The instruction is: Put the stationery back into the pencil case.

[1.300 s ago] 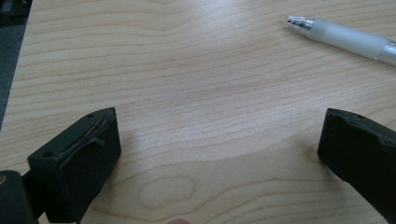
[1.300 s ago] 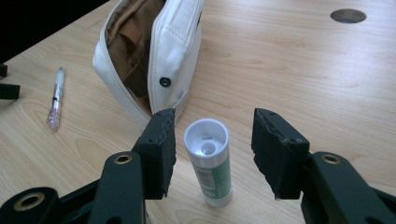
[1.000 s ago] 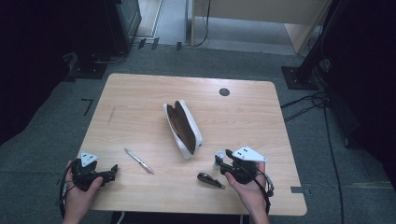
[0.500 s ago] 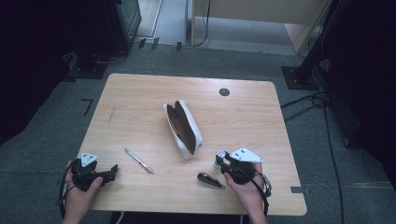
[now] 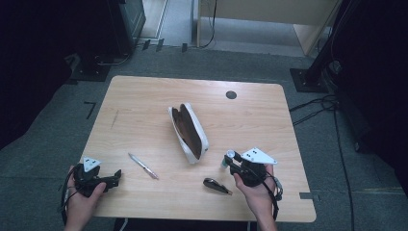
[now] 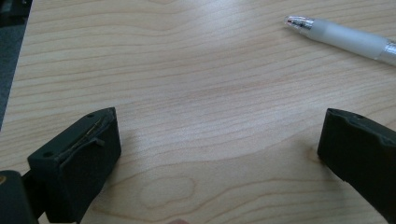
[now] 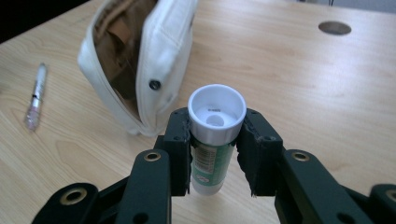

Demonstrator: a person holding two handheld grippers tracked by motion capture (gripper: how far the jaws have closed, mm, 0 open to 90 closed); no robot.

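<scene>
I have the right gripper (image 7: 214, 154) clamped on a small white-capped tube (image 7: 211, 144) with a green label; its jaws have just been closing and the pads now press the tube's sides just under the cap. In the high view that tube (image 5: 226, 160) sits near the right front of the table (image 5: 144, 96), just right of the near end of the pouch — a short carry if the pouch is where it belongs, which is my guess from how the mouth gapes.

The white pouch (image 5: 188, 131) lies in the middle of the table, unzipped, its brown lining showing. In the right gripper view the pouch (image 7: 135, 70) looks empty as far as I can see inside, though the bottom is in shadow.

My left gripper (image 5: 98, 179) rests at the near left corner, jaws spread wide with bare wood between them — parked, holding nothing. A pen (image 6: 343, 39) lies just beyond it, and in the high view a dark, oblong item (image 5: 216, 186) sits near the front edge, left of my right hand (image 5: 255, 190); I can't tell what it is.
</scene>
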